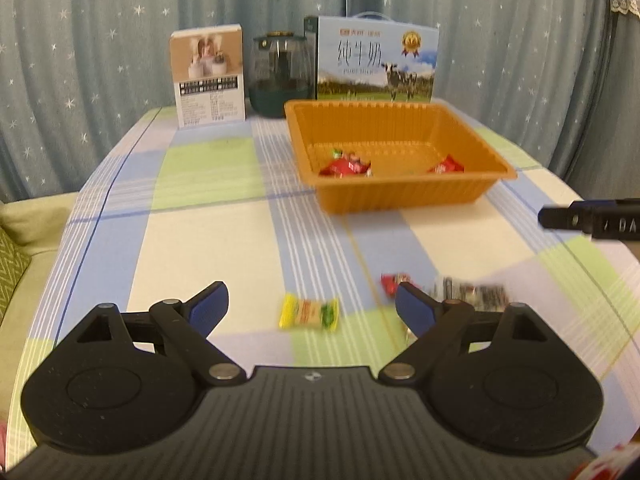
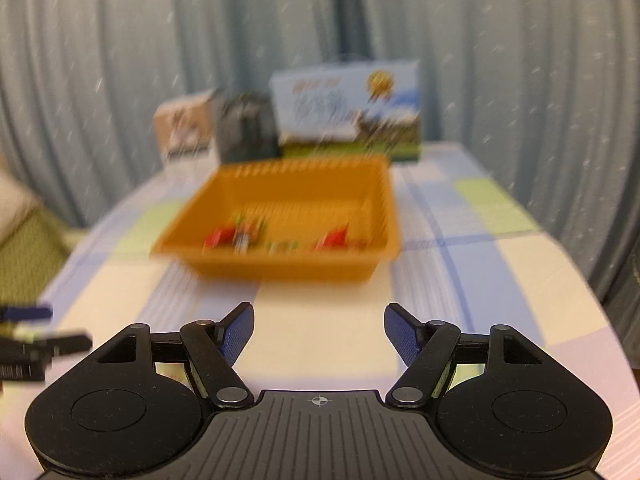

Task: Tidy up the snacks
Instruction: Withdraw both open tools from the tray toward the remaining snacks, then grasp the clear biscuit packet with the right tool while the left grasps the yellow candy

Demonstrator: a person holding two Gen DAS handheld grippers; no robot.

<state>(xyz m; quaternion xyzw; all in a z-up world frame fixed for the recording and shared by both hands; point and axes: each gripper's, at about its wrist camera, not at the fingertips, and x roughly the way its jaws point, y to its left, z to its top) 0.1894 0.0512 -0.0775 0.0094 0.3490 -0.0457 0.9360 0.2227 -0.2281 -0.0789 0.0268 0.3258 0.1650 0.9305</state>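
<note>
Snacks in the basket: a couple of red-wrapped snacks (image 1: 345, 167) are sitting on the floor of the orange basket (image 1: 404, 196), one toward its left side and another red one (image 1: 446, 167) toward the right. The right wrist view is showing more bits in there, but it's too blurry to tell what they are.

Snacks still out: a yellow-green wrapped snack (image 1: 309, 312) is lying flat on the tablecloth (image 1: 208, 248), well in front of the basket. A red snack (image 1: 394, 283) and a dark, blurry packet (image 1: 470, 295) are lying just to its right, close together.

Left gripper: the left gripper (image 1: 311, 308) is hovering low over the cloth with its jaws spread wide and nothing between the pads. The yellow-green snack is showing right in the gap, but the blue pads (image 1: 208, 310) aren't touching it. The right-hand pad is partly covering the red snack from this angle.

Right gripper: the right gripper (image 2: 319, 334) is also standing spread apart, gripping nothing, pointing at bare cloth in front of the basket. It's poking into the left wrist view at the right edge.

Back of table: a white product box (image 1: 208, 76), a dark glass jar (image 1: 280, 74) and a milk carton case (image 1: 374, 60) are standing in a row just behind the basket.

Backdrop: a blue-grey starry curtain (image 1: 100, 40) is hanging behind everything.
</note>
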